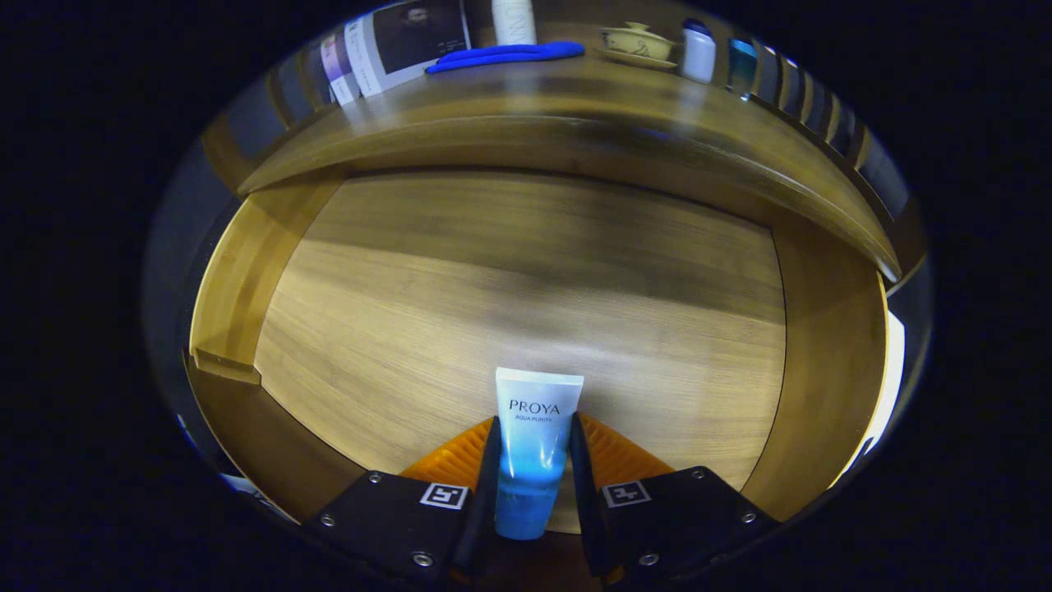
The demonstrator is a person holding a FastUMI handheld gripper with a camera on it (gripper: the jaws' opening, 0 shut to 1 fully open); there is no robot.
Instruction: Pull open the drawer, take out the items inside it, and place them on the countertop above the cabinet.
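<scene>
Claw (532,448) closed down snug on the cosmetic tube (534,444), a finger pressed against each flank. It's a smooth, soft-looking plastic tube, white at the flat crimped end, fading to blue toward the cap, and it points at twelve o'clock, the crimped end poking out just past the fingertips.

Beneath it lies the open drawer (526,279), a wood-grain floor, matte and finely streaked, bare from the tube all the way to the back. Low wooden walls at nine and three o'clock, a small step in the wall near eight. Plenty of open room on either side of the claw.

Beyond, at twelve, the cabinet's surface (575,107) overhangs with a rounded, glossy wooden lip. On it: a flat bright-blue item (505,55) at eleven to twelve, a white cylindrical bottle (514,20) just behind it, a lidded ceramic cup on a saucer (637,41) at one, then a white bottle (699,51) and a blue one (742,66) beside it. Printed cards (394,45) lean at eleven.
</scene>
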